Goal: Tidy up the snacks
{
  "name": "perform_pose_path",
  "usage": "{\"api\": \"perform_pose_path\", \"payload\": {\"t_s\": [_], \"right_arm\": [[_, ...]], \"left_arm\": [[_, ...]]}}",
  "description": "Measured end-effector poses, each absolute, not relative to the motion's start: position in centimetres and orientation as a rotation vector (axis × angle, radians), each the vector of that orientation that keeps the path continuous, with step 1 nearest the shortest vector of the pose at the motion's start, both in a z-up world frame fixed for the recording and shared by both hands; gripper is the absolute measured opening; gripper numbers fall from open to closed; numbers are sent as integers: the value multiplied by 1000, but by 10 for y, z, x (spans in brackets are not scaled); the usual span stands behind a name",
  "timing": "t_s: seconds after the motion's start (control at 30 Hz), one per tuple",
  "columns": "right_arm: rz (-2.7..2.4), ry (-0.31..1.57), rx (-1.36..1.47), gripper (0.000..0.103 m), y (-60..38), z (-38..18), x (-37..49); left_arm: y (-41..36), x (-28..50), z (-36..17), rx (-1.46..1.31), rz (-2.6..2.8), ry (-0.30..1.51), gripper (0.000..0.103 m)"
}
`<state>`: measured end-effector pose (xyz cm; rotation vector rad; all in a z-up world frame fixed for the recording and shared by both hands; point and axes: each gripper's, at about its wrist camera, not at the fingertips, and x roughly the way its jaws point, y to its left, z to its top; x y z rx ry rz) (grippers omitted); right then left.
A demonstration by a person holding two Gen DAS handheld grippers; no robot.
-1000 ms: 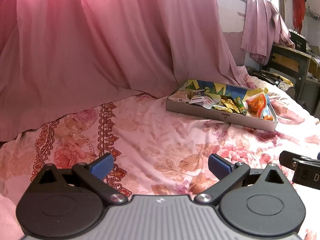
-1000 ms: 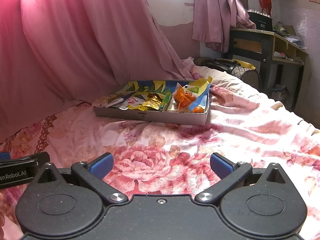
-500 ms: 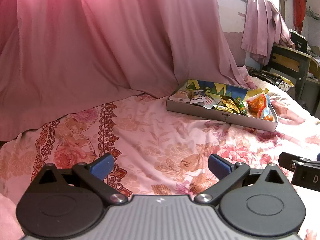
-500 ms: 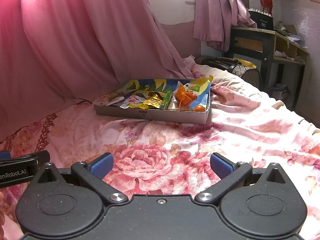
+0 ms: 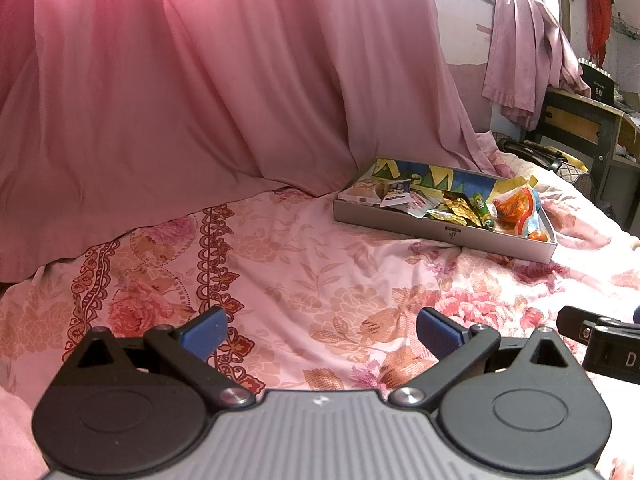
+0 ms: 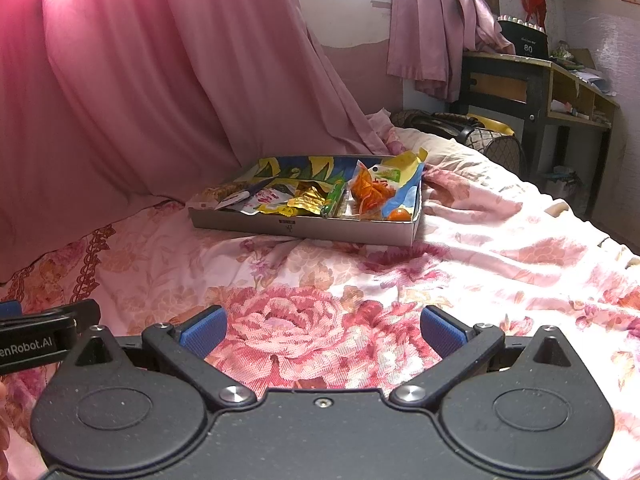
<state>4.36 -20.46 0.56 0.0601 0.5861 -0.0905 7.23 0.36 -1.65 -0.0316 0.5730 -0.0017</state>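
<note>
Two claws, left (image 5: 320, 334) and right (image 6: 322, 330), both spread wide and empty, hang low over the floral bedspread (image 6: 460, 264). Snack tray (image 5: 442, 234) sits well apart, center-right of frame in left view, mid-frame in right. Vs. earlier frames: tray slightly nearer.

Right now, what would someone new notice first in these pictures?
The grey box of bright snacks stands out, sitting mid-bed on the floral sheet; an orange packet is at its right end. Behind it hangs a big pink curtain. Both tongs, left and right, are open and empty, short of the box.
</note>
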Motion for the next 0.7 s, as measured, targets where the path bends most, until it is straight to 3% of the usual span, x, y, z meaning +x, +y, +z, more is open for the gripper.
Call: {"api": "perform_pose_path", "payload": {"t_s": [0.7], "right_arm": [[-90,589,59,102,-204,5,44]], "left_arm": [[3,73,-17,-31,-1,573,103]]}}
